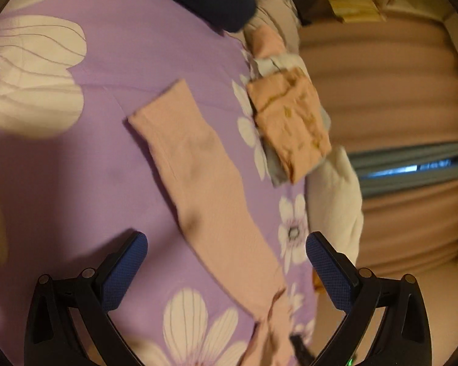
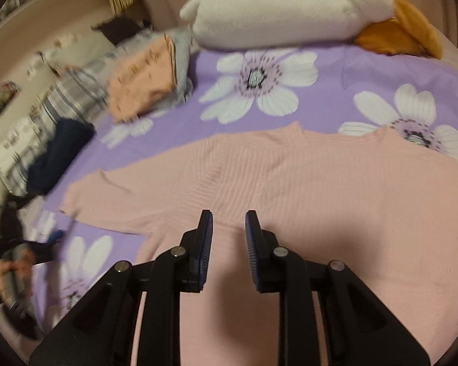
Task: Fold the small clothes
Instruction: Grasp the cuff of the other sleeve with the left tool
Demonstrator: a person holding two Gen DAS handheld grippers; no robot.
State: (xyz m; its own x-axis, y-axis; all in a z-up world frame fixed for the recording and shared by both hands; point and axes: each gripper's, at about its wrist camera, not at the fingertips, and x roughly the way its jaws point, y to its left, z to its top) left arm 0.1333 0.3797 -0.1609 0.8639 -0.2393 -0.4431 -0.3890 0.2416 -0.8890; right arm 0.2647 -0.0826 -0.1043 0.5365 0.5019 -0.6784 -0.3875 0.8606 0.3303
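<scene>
A pink ribbed sweater lies flat on the purple floral bedsheet, one sleeve extended outward. The left gripper is spread wide above the sleeve, holding nothing. The right gripper hovers over the sweater body, its jaws narrowly parted and empty. A folded peach printed garment rests on a grey garment near the bed edge, beside a white plush toy.
</scene>
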